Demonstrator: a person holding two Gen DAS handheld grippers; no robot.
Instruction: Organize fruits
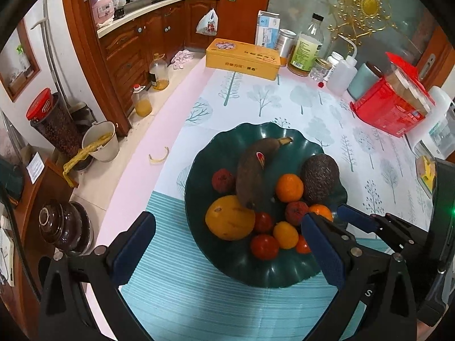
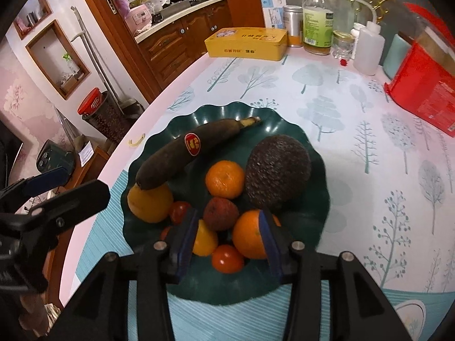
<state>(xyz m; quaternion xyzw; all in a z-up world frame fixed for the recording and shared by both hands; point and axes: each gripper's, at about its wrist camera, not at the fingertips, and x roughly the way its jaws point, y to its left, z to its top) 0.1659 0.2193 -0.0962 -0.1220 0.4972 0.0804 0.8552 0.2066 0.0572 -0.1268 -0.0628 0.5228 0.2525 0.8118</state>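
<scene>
A dark green scalloped plate [image 1: 256, 130] [image 2: 227, 110] holds a brown banana [image 1: 253, 170] [image 2: 184, 150] with a red sticker, an avocado [image 1: 320, 179] [image 2: 277, 170], a mandarin [image 1: 288, 187] [image 2: 224, 179], a big yellow-orange fruit [image 1: 230, 217] [image 2: 150, 204], lychees and cherry tomatoes. My left gripper [image 1: 227, 218] hangs wide open over the plate's near side, holding nothing. My right gripper [image 2: 229, 216] stands partly open just above a lychee [image 2: 220, 214], a cherry tomato [image 2: 227, 258] and an orange [image 2: 250, 236]; its pads press on none of them.
The plate rests half on a teal striped mat [image 1: 184, 284] over a tree-print tablecloth. A yellow tin [image 1: 244, 58], bottles and jars line the far edge, with a red bag [image 1: 392, 110] at the right. The table's left edge drops to a cluttered floor.
</scene>
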